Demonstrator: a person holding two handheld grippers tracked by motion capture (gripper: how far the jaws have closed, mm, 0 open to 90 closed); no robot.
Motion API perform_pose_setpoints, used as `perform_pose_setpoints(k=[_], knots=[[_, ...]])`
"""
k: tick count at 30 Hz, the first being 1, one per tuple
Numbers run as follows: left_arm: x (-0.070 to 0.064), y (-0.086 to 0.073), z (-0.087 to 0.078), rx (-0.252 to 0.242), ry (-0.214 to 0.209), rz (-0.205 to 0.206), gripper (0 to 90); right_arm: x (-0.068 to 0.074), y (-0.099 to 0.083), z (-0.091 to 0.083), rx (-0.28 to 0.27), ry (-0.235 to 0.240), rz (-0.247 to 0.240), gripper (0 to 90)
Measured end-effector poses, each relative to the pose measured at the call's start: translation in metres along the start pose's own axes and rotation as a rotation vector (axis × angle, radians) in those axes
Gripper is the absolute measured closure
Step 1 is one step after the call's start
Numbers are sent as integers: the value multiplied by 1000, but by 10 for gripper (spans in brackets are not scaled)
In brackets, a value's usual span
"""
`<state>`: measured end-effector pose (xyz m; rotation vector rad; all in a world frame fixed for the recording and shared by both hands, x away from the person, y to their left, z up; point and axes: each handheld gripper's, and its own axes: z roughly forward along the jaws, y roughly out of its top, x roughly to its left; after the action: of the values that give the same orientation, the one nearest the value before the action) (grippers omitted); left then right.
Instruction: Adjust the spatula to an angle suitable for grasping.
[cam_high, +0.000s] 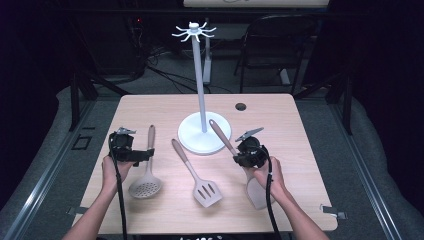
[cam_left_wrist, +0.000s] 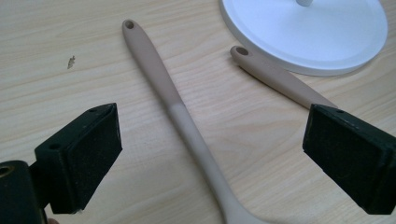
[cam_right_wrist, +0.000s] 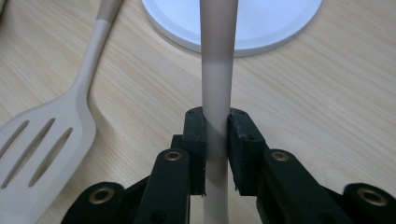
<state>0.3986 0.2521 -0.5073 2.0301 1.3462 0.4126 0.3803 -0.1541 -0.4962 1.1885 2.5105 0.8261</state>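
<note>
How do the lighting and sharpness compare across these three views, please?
High view: the table is evenly lit, the surroundings fall nearly black, and the white stand looks bright. Left gripper view: the skimmer handle is sharp with faint shadows, and the open left gripper pads look soft. Right gripper view: the right gripper, shut on the spatula, is crisp, and the stand's base glares.

- The high view looks forward and down from above the person's side, taking in the whole table (cam_high: 280, 107) and the floor behind it.
- The left gripper view sits low and close to the table, looking along its spread jaws toward the stand (cam_left_wrist: 303, 32).
- The right gripper view is lower and nearer still, facing the stand's base along a spatula (cam_right_wrist: 217, 70) handle.
- All three share that white base.
</note>
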Motion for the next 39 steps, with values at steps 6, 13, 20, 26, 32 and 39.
perform_pose_setpoints(k=[6, 13, 20, 26, 32, 39], knots=[[-5, 2, -2, -29, -24, -2, 41, 3, 2, -6, -55, 21, -14, 786], [-15, 7, -4, -66, -75, -13, 35, 7, 6, -13, -92, 31, -46, 786], [-31, 14, -3, -100, -127, -8, 25, 11, 11, -18, -131, 38, -74, 786], [-45, 23, 2, -130, -196, 14, 20, 13, 16, -18, -142, 43, -89, 786], [-57, 31, 6, -140, -221, 38, 19, 13, 20, -16, -155, 44, -95, 786], [-71, 44, 15, -152, -264, 52, 23, 14, 24, -10, -142, 44, -110, 786]])
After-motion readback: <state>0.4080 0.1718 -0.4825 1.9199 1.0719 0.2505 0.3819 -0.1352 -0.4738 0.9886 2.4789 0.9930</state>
